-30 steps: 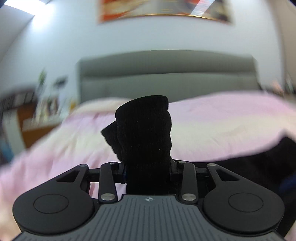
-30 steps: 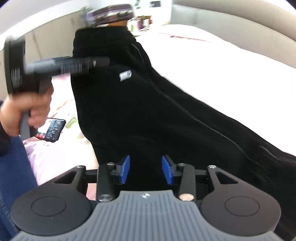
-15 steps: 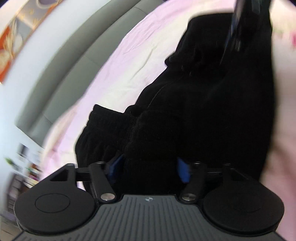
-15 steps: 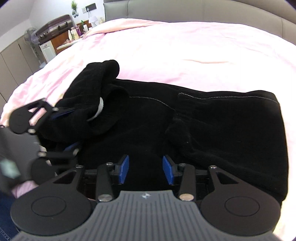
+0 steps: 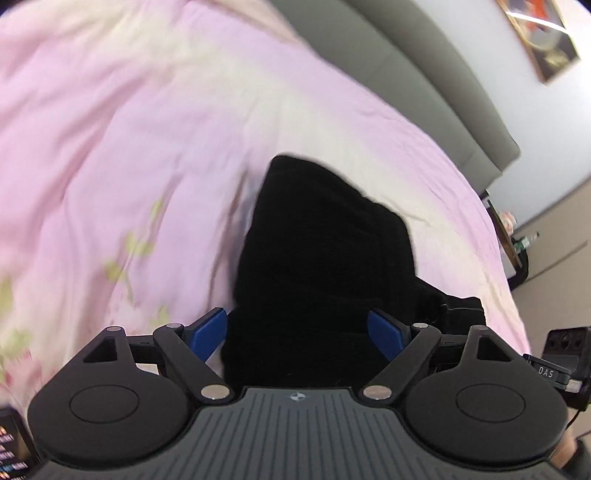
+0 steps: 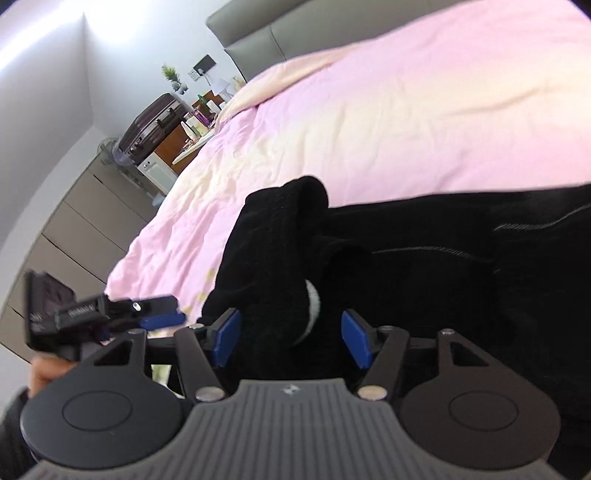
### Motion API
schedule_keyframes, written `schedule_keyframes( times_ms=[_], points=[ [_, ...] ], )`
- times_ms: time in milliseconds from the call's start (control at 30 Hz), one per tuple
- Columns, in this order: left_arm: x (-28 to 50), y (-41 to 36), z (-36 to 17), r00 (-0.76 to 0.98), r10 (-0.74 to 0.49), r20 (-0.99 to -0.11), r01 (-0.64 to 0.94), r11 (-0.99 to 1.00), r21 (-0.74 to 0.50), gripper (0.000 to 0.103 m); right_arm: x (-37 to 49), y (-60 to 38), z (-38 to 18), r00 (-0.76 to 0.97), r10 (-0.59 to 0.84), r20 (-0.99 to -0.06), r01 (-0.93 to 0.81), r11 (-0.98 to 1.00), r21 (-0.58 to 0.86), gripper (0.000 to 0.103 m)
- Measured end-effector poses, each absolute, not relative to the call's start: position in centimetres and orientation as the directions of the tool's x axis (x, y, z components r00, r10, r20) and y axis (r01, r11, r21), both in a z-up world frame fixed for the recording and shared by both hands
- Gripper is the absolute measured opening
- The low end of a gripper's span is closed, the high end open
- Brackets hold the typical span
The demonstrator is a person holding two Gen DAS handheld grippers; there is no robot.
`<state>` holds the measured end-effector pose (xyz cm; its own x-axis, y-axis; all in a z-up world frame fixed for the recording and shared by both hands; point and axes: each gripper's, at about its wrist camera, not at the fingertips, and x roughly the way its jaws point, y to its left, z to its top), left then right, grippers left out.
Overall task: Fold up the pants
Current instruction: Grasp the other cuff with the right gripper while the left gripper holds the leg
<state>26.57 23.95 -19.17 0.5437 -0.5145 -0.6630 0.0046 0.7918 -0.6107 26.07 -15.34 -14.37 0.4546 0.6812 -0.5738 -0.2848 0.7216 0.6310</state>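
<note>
Black pants (image 5: 325, 258) lie bunched on the pink bedspread (image 5: 110, 147). My left gripper (image 5: 297, 332) points down at the heap. Its jaws are opening and stand wide, with the cloth between the blue pads (image 5: 207, 332) and no squeeze showing. In the right wrist view the pants (image 6: 461, 277) stretch off to the right, and a white strip (image 6: 314, 306) shows in a fold. My right gripper (image 6: 290, 338) is opening too, with that fold loose between its pads (image 6: 225, 336). The left gripper (image 6: 159, 314) sits close by on the left, held by a hand (image 6: 48, 369).
A grey headboard (image 6: 255, 33) closes the far end of the bed. Beside the bed stand a dark suitcase (image 6: 155, 125), a cluttered bedside table (image 6: 195, 129) and grey cabinets (image 6: 85, 221). A phone (image 5: 11, 443) lies at the bed's near edge.
Both grippers came down from holding the pants up; the pants now lie on the bed. The left jaws went from shut on the cloth to wide apart, and the right jaws widened.
</note>
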Motion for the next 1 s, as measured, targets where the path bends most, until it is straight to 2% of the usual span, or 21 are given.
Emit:
schedule_keyframes(
  times_ms=[133,167,267,300,367,433,500,567,667,733,800,867,1000],
  points=[
    [26.5,24.2,-20.7,0.503,-0.550,-0.667,0.010,0.776,-0.631,0.096,28.4,-13.3,-16.4,0.428,0.697,-0.576,-0.197,0.693,0.693,0.062],
    [26.6,24.0,-21.0,0.497,-0.553,-0.669,0.017,0.777,-0.630,0.096,29.0,-12.7,-17.0,0.427,0.707,-0.564,-0.179,0.677,0.714,0.059],
    [25.3,23.3,-21.6,0.481,-0.536,-0.694,0.034,0.802,-0.596,0.096,30.0,-10.6,-18.3,0.403,0.712,-0.576,-0.164,0.675,0.719,0.027],
    [25.1,23.3,-21.5,0.479,-0.535,-0.696,0.037,0.804,-0.593,0.096,30.1,-10.5,-18.2,0.392,0.719,-0.573,-0.169,0.669,0.724,0.022],
    [24.9,23.5,-21.0,0.489,-0.558,-0.670,0.045,0.784,-0.619,0.096,29.8,-11.3,-16.5,0.390,0.754,-0.529,-0.215,0.633,0.743,0.019],
    [24.6,23.5,-20.3,0.505,-0.600,-0.620,0.073,0.746,-0.662,0.096,29.0,-13.0,-14.6,0.400,0.779,-0.483,-0.252,0.600,0.759,0.019],
    [24.5,23.1,-19.8,0.503,-0.634,-0.587,0.112,0.721,-0.683,0.096,28.6,-14.7,-14.0,0.408,0.779,-0.476,-0.225,0.591,0.775,0.019],
    [24.6,22.2,-19.8,0.489,-0.628,-0.605,0.140,0.741,-0.657,0.096,28.6,-15.4,-15.2,0.398,0.754,-0.522,-0.184,0.623,0.760,0.020],
    [24.8,20.6,-21.0,0.437,-0.580,-0.687,0.153,0.801,-0.579,0.096,28.8,-14.6,-19.6,0.388,0.651,-0.653,-0.136,0.741,0.657,0.029],
    [24.8,20.0,-22.5,0.376,-0.560,-0.738,0.131,0.821,-0.556,0.096,28.1,-14.2,-21.0,0.418,0.641,-0.643,-0.180,0.753,0.633,0.029],
    [24.6,20.5,-23.0,0.368,-0.581,-0.726,0.096,0.801,-0.591,0.097,27.8,-14.1,-19.9,0.411,0.626,-0.663,-0.167,0.766,0.620,0.032],
    [24.4,20.6,-22.4,0.376,-0.584,-0.720,0.111,0.800,-0.590,0.096,27.2,-13.8,-17.7,0.411,0.583,-0.700,-0.194,0.807,0.558,0.039],
    [23.9,20.4,-21.9,0.392,-0.563,-0.727,0.133,0.817,-0.561,0.096,24.1,-12.8,-14.2,0.482,0.510,-0.712,-0.330,0.859,0.391,0.039]
  ],
)
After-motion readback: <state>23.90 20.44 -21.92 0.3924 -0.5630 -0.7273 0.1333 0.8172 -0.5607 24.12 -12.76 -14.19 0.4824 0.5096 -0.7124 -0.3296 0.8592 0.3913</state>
